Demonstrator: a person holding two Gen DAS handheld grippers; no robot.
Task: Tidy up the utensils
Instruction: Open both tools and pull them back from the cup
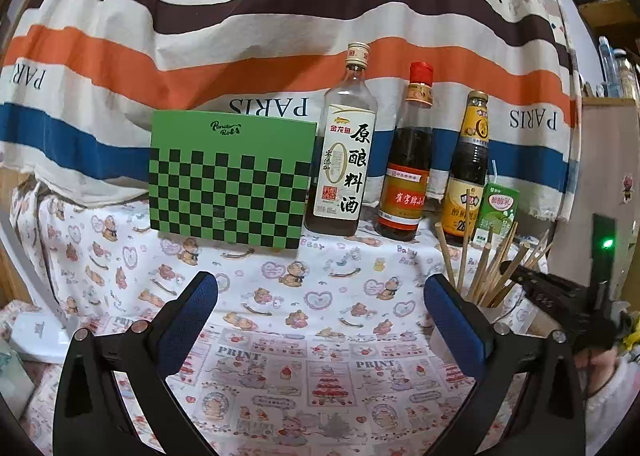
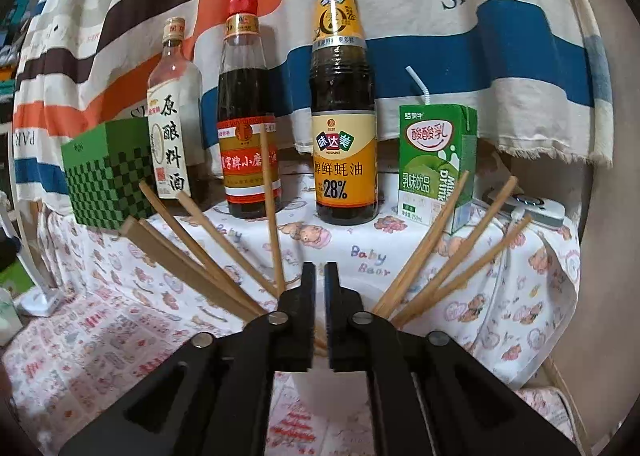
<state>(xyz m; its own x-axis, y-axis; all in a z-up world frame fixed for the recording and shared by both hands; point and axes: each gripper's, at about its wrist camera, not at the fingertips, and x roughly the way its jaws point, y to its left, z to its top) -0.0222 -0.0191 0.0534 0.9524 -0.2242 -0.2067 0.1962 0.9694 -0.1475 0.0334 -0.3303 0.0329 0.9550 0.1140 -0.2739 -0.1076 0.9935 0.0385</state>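
- Right gripper (image 2: 319, 268): its jaws stand narrow, a thin slit between the black tips, and nothing is seen in that slit. It sits just above a white cup (image 2: 320, 388), whose body shows pale below and between the two arms.
- Chopsticks (image 2: 420, 252) stand in that cup and fan out to both sides of the jaws. About five lean left, one rises nearly upright just left of the tips, and about four lean right. None lies between the tips.
- Left gripper (image 1: 321, 288): jaws wide apart, blue pads facing each other, with only the printed cloth of the desk (image 1: 320, 356) between them. From this view the chopsticks (image 1: 484, 268) stand just beyond the right-hand pad, outside the jaws, and the right gripper (image 1: 560, 288) reaches in dark above them.
- Farther back on the desk stand three bottles in a row: a cooking wine bottle (image 2: 174, 123), a red-capped dark sauce bottle (image 2: 246, 115) and an oyster sauce bottle (image 2: 344, 115).
- One green milk drink carton (image 2: 434, 163) with a straw stands at the right end, and one green checkered box (image 1: 232, 179) at the left end.
- Behind everything hangs a striped cloth (image 1: 280, 15).
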